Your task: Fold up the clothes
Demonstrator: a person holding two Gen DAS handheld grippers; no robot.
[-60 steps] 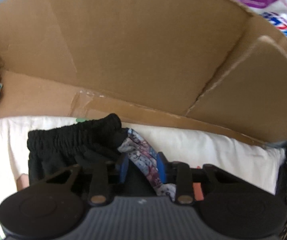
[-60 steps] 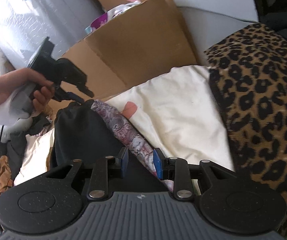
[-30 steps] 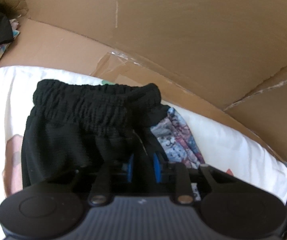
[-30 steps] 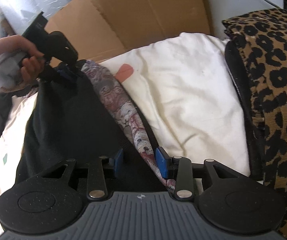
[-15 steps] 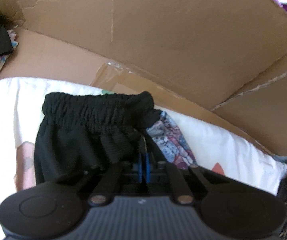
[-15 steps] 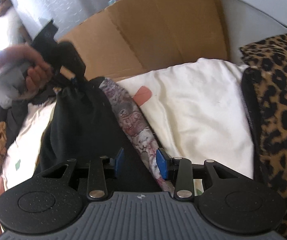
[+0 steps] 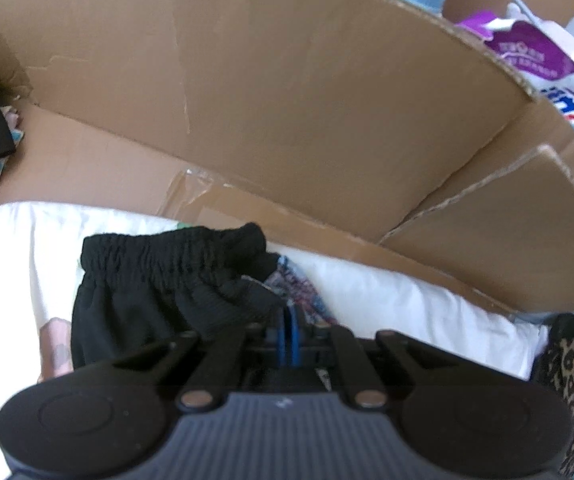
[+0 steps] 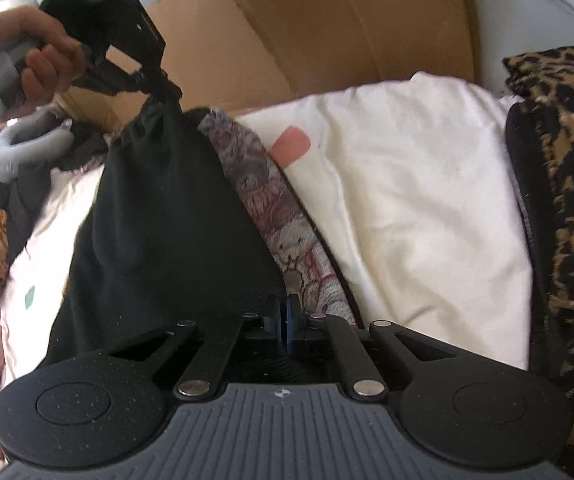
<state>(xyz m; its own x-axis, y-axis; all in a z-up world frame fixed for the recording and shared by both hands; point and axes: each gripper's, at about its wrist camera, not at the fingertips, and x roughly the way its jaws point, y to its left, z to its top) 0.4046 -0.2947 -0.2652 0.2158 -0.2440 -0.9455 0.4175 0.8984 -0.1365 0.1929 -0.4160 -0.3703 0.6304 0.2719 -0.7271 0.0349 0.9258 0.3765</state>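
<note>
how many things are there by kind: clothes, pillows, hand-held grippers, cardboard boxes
clothes: 2 (black shorts, leopard-print garment)
pillows: 1 (white pillow)
hand-held grippers: 2 (left hand-held gripper, right hand-held gripper)
cardboard boxes: 1 (cardboard box)
total: 6

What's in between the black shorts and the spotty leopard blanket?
In the right wrist view, a patterned cloth lies right beside the black shorts, then a bare stretch of cream pillow runs to the leopard blanket.
</note>
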